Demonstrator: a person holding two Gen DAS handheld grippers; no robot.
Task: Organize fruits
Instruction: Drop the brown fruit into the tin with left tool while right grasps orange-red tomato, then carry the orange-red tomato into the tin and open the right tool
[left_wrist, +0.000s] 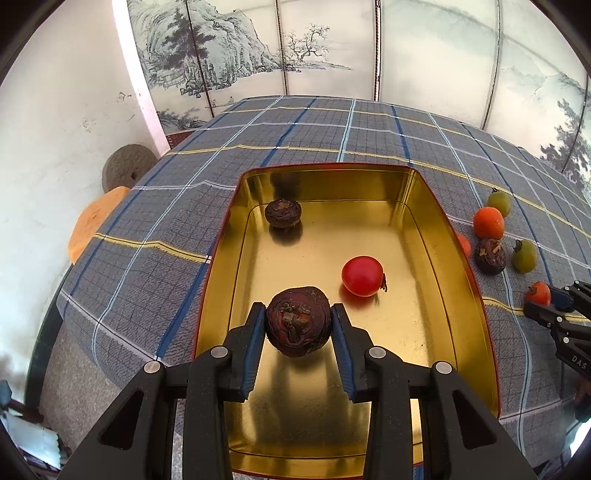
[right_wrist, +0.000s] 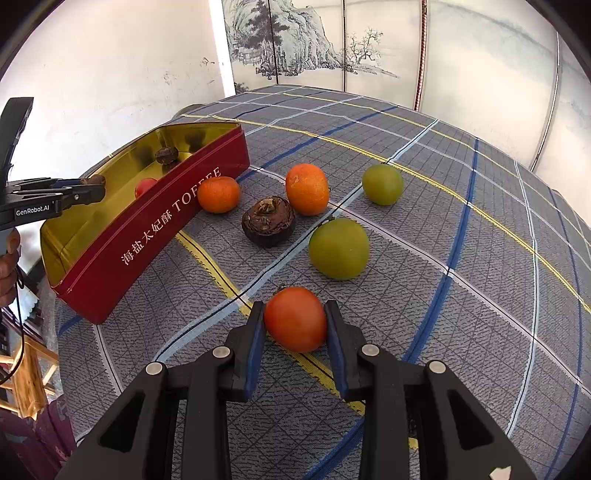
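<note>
My left gripper (left_wrist: 299, 321) is shut on a dark brown round fruit (left_wrist: 298, 320), held just above the floor of the gold-lined red tin (left_wrist: 325, 171). Inside the tin lie another dark brown fruit (left_wrist: 283, 212) and a red tomato (left_wrist: 362, 276). My right gripper (right_wrist: 295, 321) is shut on an orange-red tomato (right_wrist: 295, 319) at the tablecloth, to the right of the tin (right_wrist: 147, 236). Beyond it on the cloth sit two green fruits (right_wrist: 339, 248) (right_wrist: 382, 184), two oranges (right_wrist: 307, 188) (right_wrist: 218, 194) and a dark brown fruit (right_wrist: 268, 220).
The table wears a grey plaid cloth (right_wrist: 461, 229). A painted folding screen (left_wrist: 258, 48) stands behind it. A round stone (left_wrist: 127, 168) and an orange object (left_wrist: 94, 221) lie off the table's left edge. A person's hand (right_wrist: 9, 254) holds the left gripper handle.
</note>
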